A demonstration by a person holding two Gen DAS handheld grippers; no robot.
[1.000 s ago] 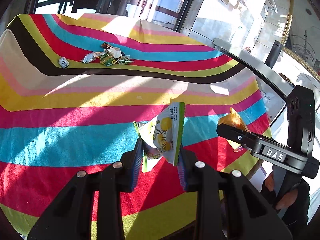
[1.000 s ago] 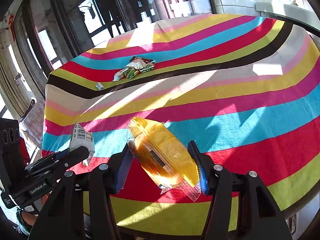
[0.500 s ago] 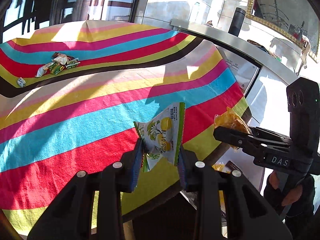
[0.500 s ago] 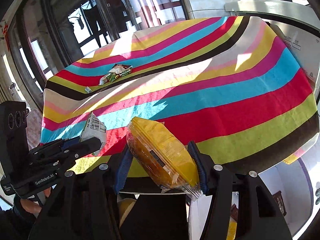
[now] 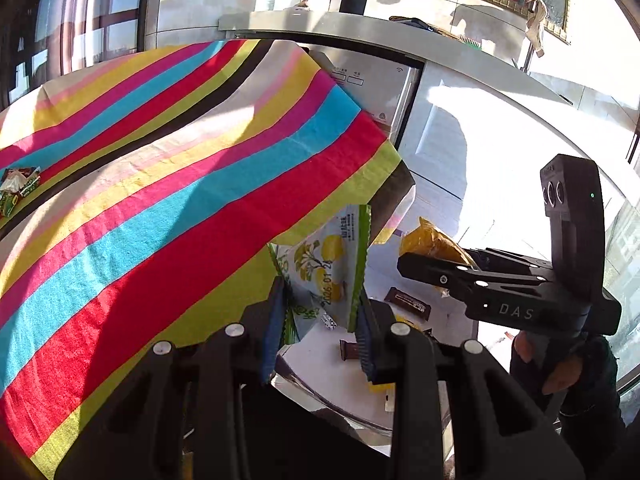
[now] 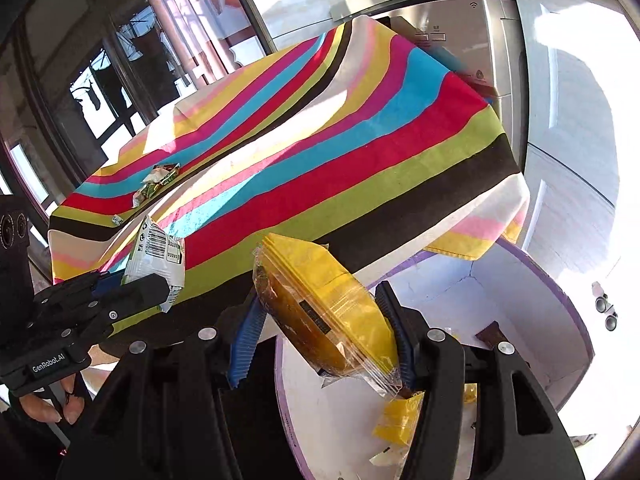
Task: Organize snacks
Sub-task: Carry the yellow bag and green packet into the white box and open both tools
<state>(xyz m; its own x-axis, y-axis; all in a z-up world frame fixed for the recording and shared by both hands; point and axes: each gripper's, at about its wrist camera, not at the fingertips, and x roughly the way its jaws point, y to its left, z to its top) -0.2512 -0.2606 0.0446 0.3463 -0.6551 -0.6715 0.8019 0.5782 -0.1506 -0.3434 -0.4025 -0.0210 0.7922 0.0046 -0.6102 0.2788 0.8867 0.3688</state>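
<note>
Sunlit white floor and pale cabinets sit behind a table draped in a striped cloth [image 5: 168,184] that fills the left and centre of both views.

In the left wrist view, the lemon snack packet [image 5: 328,268] stands upright at lower centre, pinched between the blue pads of the left gripper [image 5: 320,320] — narrow jaws, closed on the packet's lower edge. It hangs past the cloth's corner, above a white container [image 5: 340,376] whose floor shows a few brown bars [image 5: 408,304].

In the right wrist view, the yellow wrapped cake [image 6: 324,312] lies tilted at lower centre, clamped between the pads of the right gripper [image 6: 324,340] with the jaws set moderately wide around its body; its clear wrapper tail sticks out toward the lower right. Below it is the same white container [image 6: 532,308], purple-rimmed, holding a small yellow packet [image 6: 396,420].

Each gripper also shows in the other's view — left at far left, right at far right, fingers of a hand below each. Further off, a small pile of snacks [image 6: 156,184] rests on the cloth at upper left.
</note>
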